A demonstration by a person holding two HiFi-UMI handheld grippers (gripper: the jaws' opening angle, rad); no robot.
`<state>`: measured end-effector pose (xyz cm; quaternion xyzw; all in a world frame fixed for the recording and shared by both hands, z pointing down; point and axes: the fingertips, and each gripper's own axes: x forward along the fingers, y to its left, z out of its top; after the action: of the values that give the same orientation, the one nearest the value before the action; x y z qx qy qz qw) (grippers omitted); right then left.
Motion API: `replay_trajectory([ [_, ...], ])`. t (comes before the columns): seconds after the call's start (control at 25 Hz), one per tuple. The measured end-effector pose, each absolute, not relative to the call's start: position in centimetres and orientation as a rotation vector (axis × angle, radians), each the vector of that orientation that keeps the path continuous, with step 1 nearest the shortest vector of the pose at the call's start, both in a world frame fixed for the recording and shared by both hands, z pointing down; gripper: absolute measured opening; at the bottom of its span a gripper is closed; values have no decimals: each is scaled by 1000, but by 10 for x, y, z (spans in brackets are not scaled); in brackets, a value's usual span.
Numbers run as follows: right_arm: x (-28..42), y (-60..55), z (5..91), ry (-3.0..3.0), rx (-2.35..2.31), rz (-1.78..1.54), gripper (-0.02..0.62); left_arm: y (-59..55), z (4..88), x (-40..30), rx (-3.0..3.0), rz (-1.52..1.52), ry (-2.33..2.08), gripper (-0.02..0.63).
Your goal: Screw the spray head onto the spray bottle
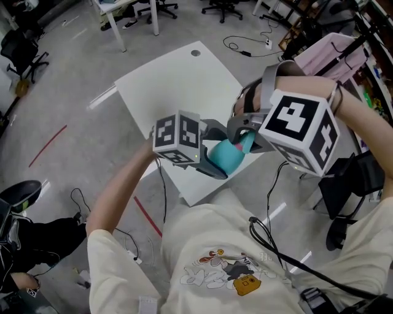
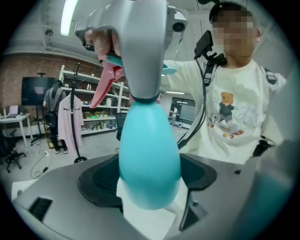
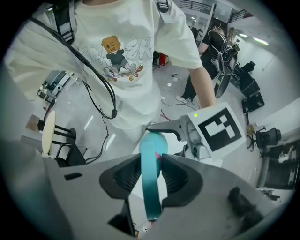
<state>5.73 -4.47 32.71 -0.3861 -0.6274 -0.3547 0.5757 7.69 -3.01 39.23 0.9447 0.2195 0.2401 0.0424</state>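
Note:
A teal, egg-shaped spray bottle (image 1: pixel 222 157) hangs above the white table (image 1: pixel 184 80), and my left gripper (image 1: pixel 212 162) is shut on its body. In the left gripper view the bottle (image 2: pixel 149 159) fills the space between the jaws and stands upright. A teal spray head (image 3: pixel 150 173) with a pink trigger (image 2: pixel 105 79) sits on top of the bottle's neck. My right gripper (image 1: pixel 243 137) points down from above and is shut on the spray head. The joint between head and neck is hidden behind the right gripper's grey body (image 2: pixel 140 47).
Both grippers are held over the table's near edge, close to the person's chest. Cables (image 1: pixel 245 49) lie on the floor and office chairs (image 1: pixel 222 7) stand beyond the table. A rack with a pink garment (image 2: pixel 65 117) and shelves stand in the room behind.

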Motion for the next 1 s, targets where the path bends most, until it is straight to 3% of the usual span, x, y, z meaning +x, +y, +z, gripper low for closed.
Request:
replay_trajectory([
  [0.32, 59, -74, 331, -1567, -694, -612, 135, -76, 396, 76, 3000, 800, -4, 393],
  [0.56, 46, -107, 335, -1706, -283, -193, 135, -120, 402, 61, 2929, 940, -732, 393],
  [0.88, 15, -147, 336, -1898, 118, 236, 137, -157, 408, 37, 2800, 895, -1149, 393],
  [0.92, 14, -151, 336, -1912, 139, 247, 148, -160, 406, 37, 2800, 880, -1159, 393],
  [1.0, 14, -158, 335, -1925, 162, 238, 229, -166, 401, 39, 2811, 861, -1167, 393],
])
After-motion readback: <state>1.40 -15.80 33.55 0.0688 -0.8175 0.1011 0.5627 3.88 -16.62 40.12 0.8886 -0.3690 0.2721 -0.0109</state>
